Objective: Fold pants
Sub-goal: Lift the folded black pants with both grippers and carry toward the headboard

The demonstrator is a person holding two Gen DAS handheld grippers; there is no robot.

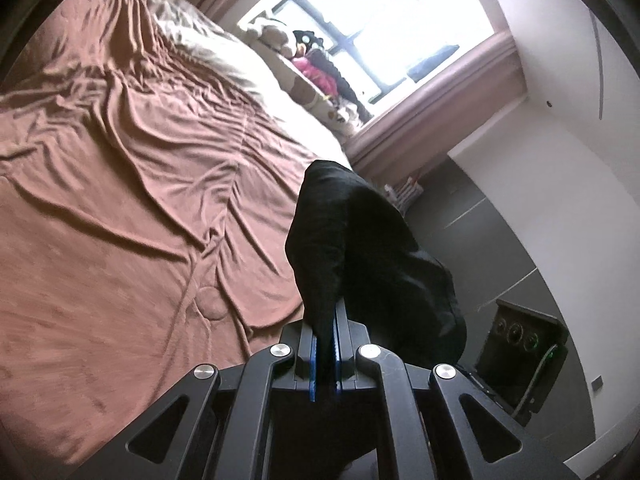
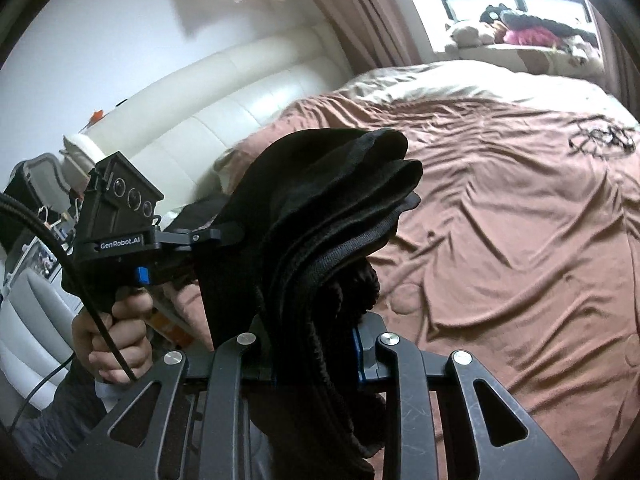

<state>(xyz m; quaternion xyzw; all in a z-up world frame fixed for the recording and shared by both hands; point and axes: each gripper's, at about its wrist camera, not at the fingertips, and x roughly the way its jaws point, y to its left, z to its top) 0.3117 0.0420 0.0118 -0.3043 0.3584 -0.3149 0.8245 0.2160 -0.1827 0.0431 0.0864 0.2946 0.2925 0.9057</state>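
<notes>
The black pants [image 1: 360, 240] hang in the air beside the bed, held by both grippers. My left gripper [image 1: 326, 344] is shut on a thin edge of the cloth, which rises and drapes to the right. My right gripper [image 2: 320, 344] is shut on a thick bunch of several layers of the black pants [image 2: 336, 208], with the waistband edges fanned out above its blue pads. The left gripper's body [image 2: 120, 224] and the hand holding it show in the right wrist view, touching the pants from the left.
A bed with a wrinkled brown cover [image 1: 140, 160] lies under and beyond the pants. A white padded headboard [image 2: 208, 112] stands at its end. A windowsill with stuffed toys [image 1: 312, 60] lies past the bed. Grey floor [image 1: 480, 220] is to the right.
</notes>
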